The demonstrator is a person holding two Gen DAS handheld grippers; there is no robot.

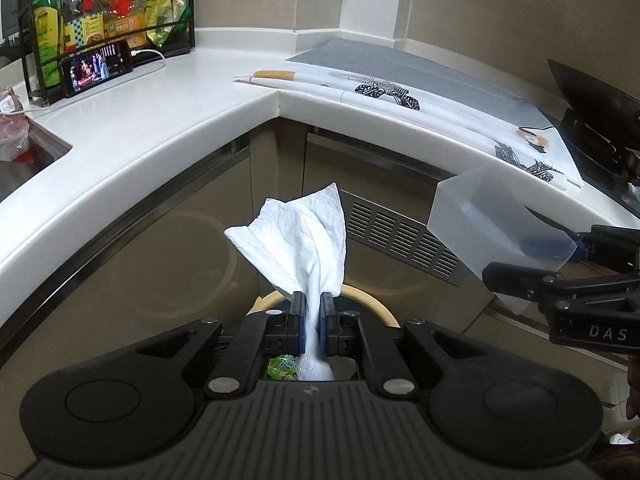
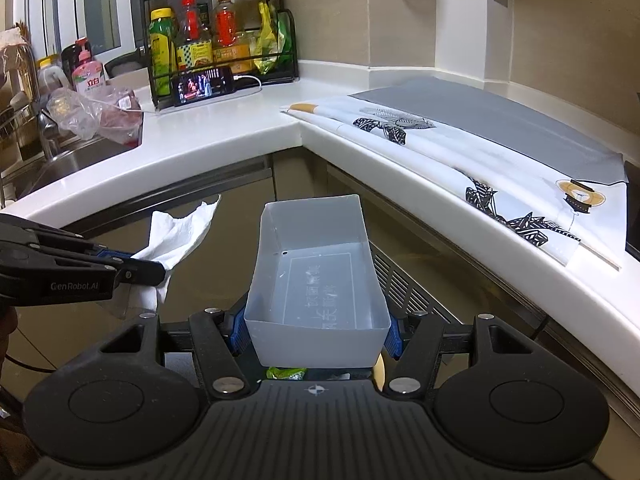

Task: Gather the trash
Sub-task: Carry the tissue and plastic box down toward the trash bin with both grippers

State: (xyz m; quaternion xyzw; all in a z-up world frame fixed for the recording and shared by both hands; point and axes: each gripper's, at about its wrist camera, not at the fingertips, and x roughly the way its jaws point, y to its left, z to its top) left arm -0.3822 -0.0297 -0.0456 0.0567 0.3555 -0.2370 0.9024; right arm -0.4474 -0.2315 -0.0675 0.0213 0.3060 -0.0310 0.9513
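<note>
My left gripper (image 1: 310,316) is shut on a crumpled white paper towel (image 1: 300,240), which sticks up above the jaws; it also shows in the right wrist view (image 2: 180,232). My right gripper (image 2: 316,332) is shut on an empty translucent plastic box (image 2: 316,280), also seen in the left wrist view (image 1: 492,228). Both are held in front of the counter, over a bin with a tan rim (image 1: 376,304). A green wrapper (image 1: 282,366) lies in the bin, below the left jaws; it also shows under the box (image 2: 286,373).
A white L-shaped counter (image 1: 160,120) wraps around the corner. On it are a bottle rack (image 2: 216,32), a phone (image 2: 204,84) playing video, and a printed mat (image 2: 460,160). A sink (image 2: 72,160) with a plastic bag (image 2: 96,114) is at left. A stove (image 1: 592,120) is at right.
</note>
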